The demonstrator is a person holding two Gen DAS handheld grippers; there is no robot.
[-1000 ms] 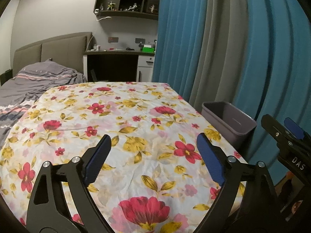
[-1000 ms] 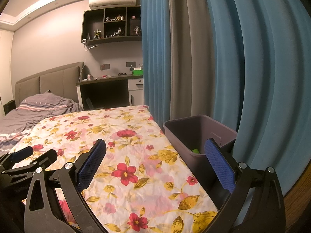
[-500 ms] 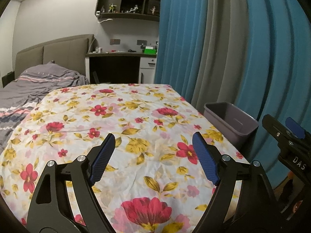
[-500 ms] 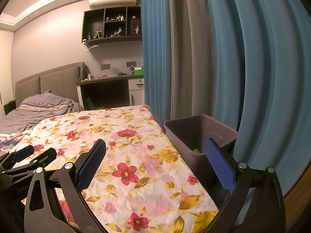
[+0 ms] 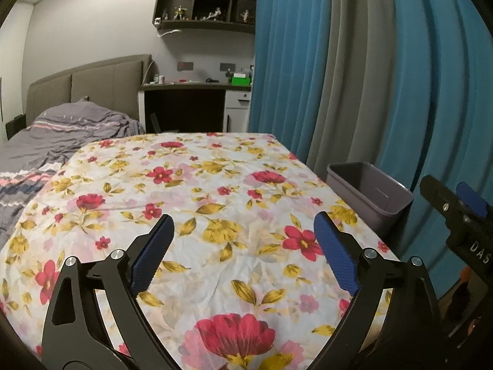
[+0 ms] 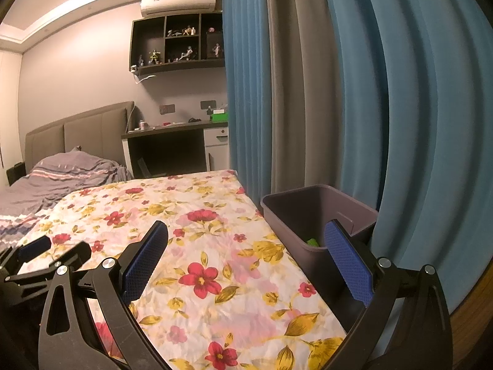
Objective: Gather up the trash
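We see no trash on surface (image 5: 234,185). Green scrap (image 6: 312,242) already in bin (image 6: 295,215). Left gripper (image 5: 242,257), right gripper (image 6: 246,257): fingers wide apart, holding nothing. We judge task near finished.

The floral cloth (image 5: 215,215) lies flat and bare across the table, so its whole top is open to pass over; the grey bin (image 6: 308,215) stands just beside the table's right edge, its mouth open upward with a green scrap (image 6: 312,242) low inside; the blue and grey curtains (image 6: 369,92) hang close behind the bin and close off that side; the bed (image 5: 46,141) bounds the left; the desk (image 5: 185,104) stands beyond the far edge.
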